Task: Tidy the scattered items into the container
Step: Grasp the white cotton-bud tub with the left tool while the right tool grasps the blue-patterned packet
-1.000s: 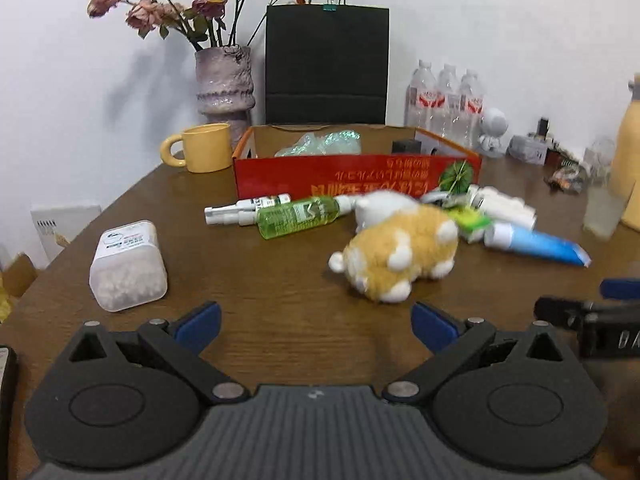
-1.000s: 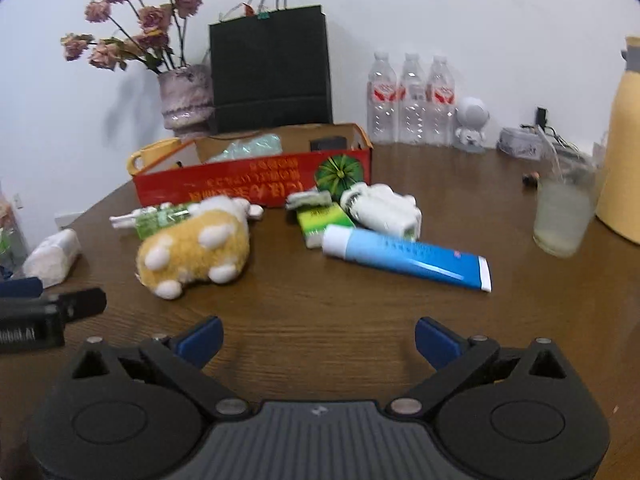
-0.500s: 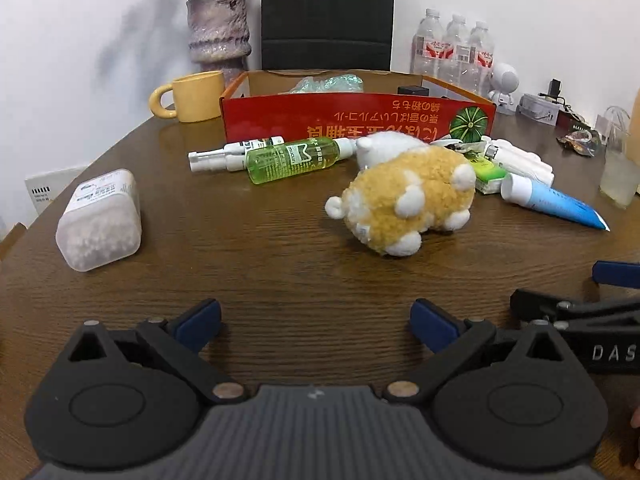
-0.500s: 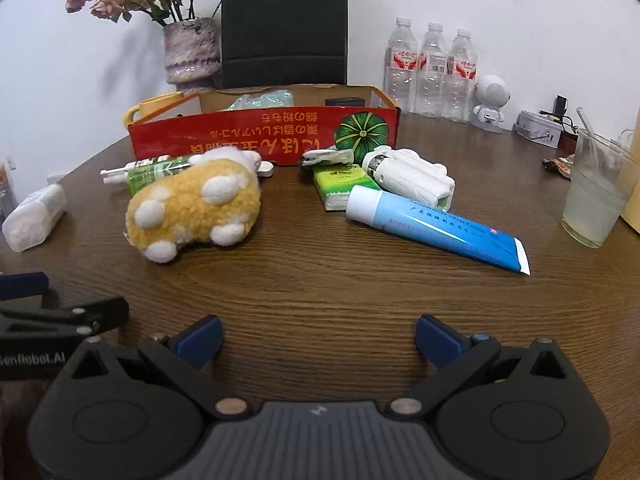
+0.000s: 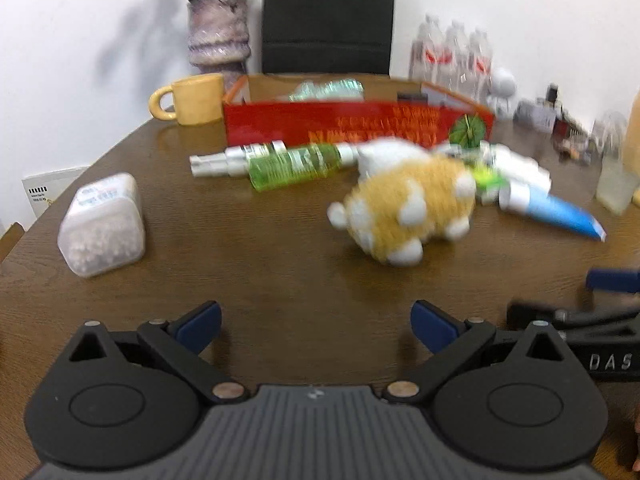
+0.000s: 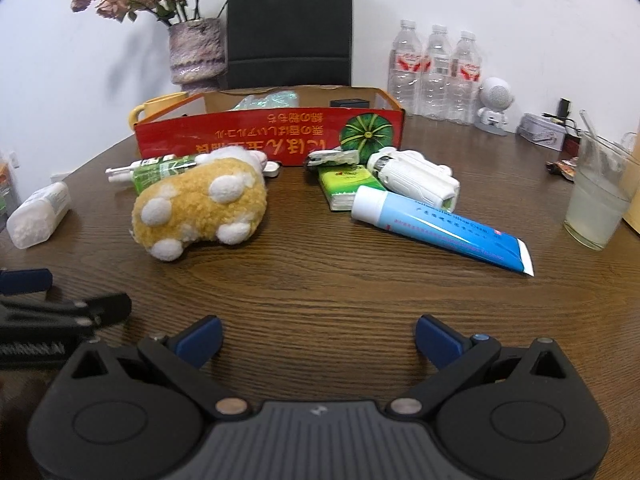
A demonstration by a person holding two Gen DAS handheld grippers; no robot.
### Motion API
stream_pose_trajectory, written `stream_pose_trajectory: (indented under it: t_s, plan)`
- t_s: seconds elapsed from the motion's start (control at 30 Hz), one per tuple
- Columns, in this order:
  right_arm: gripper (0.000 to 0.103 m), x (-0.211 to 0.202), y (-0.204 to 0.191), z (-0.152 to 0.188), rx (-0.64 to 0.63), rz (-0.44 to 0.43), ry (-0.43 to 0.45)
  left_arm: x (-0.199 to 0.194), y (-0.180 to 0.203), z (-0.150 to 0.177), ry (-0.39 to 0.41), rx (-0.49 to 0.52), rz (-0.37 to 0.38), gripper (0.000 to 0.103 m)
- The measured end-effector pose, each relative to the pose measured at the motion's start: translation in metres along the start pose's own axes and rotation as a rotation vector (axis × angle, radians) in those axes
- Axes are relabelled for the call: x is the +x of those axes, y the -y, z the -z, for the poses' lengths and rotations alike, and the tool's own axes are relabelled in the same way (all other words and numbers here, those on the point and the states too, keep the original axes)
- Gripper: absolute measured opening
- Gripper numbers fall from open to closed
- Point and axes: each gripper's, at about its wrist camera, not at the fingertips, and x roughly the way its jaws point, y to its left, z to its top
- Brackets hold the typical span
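left gripper [image 5: 315,322]: released, holds nothing | right gripper [image 6: 318,340]: released, holds nothing | plush [image 6: 200,206], tube [image 6: 440,228] on table [image 6: 320,280] before box [image 6: 268,138]

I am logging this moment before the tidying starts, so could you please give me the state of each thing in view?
left gripper: open, empty
right gripper: open, empty
red box: open-topped, partly filled
plush toy: lying on the table
blue tube: lying flat, capped
green spray bottle: lying on its side
glass: upright, partly full

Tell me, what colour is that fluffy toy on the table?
The plush toy is golden yellow with white spots, clearest in the right wrist view.
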Motion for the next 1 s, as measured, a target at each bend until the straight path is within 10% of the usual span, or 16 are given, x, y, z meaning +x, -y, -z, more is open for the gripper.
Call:
stream_pose_trajectory:
  t_s: [0.13, 0.3, 0.6, 0.67, 0.83, 1.0]
  plan:
    - [0.088, -0.012, 0.019, -0.031, 0.089, -0.095, 0.078, -0.013, -0.041, -0.03, 0.126, -0.102, -0.095, 0.103]
    - [0.089, 0.01, 0.016, -0.081, 0.0, -0.027, 0.146, 0.019, -0.087, -0.057, 0.087, -0.167, -0.33, 0.103]
    - [0.07, 0.115, 0.005, -0.13, -0.103, 0.006, 0.027, 0.07, -0.106, -0.057, -0.053, -0.183, -0.284, 0.1]
    - [0.048, 0.128, 0.009, -0.133, -0.097, -0.001, 0.003, 0.07, -0.108, -0.058, -0.033, -0.187, -0.259, 0.07]
    - [0.013, 0.108, 0.001, -0.128, -0.208, 0.01, 0.029, 0.067, -0.098, -0.053, -0.022, -0.115, -0.228, 0.066]
    - [0.009, 0.061, 0.006, -0.119, -0.207, -0.006, 0.067, 0.035, -0.071, -0.051, 0.026, -0.079, -0.101, 0.066]
